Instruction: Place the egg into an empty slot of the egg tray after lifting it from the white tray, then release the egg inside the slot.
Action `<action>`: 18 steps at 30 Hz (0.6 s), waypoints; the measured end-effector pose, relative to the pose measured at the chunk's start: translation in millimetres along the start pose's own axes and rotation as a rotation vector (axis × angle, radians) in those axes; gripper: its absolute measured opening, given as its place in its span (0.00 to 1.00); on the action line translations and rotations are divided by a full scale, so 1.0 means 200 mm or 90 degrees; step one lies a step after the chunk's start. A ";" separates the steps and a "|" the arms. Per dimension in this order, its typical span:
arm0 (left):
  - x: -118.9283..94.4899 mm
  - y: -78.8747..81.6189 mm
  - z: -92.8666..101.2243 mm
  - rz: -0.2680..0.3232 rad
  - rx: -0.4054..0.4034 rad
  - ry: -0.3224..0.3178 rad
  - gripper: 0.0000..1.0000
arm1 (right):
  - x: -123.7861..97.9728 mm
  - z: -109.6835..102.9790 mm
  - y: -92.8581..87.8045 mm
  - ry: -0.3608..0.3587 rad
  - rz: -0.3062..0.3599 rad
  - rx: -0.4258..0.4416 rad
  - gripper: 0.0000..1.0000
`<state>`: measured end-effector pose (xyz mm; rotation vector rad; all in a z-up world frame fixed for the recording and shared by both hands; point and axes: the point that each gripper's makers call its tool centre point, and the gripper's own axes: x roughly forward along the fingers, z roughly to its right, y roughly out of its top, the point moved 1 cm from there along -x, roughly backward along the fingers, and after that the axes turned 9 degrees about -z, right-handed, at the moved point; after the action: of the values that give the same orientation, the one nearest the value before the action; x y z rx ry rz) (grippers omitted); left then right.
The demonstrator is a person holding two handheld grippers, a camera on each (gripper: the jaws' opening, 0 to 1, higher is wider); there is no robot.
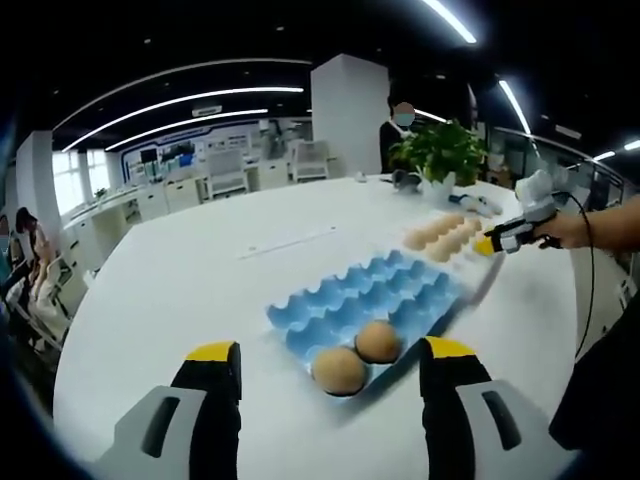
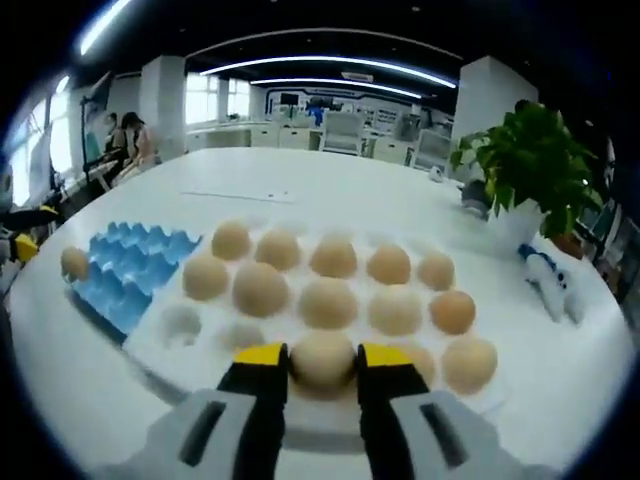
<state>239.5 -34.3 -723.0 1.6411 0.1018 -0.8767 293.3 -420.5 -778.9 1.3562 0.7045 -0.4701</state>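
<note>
On the worktop [image 2: 330,190], the egg tray [image 2: 135,275] lies left of the white tray [image 2: 175,330]; a plant [image 2: 530,160] stands behind.

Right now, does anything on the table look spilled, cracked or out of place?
Nothing stands out. The eggs in the white tray sit whole in their cups, and two eggs rest in the blue egg tray; no spill shows.

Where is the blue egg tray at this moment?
In the left gripper view, the blue egg tray lies on the white table ahead of the jaws, two eggs in its nearest slots, the white tray beyond it.
</note>
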 end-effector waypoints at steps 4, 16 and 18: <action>0.00 0.00 0.00 -0.002 0.000 0.001 0.72 | 0.00 0.00 0.00 0.001 0.001 0.004 0.27; 0.00 -0.01 0.02 -0.006 -0.001 -0.006 0.70 | 0.00 0.00 0.00 -0.003 -0.005 0.010 0.27; -0.01 -0.01 0.03 -0.008 -0.001 -0.011 0.69 | 0.00 0.00 0.00 -0.002 -0.003 0.012 0.27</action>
<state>234.5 -39.1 -724.0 1.6323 0.1011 -0.8991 293.2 -420.8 -778.4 1.3716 0.7029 -0.4834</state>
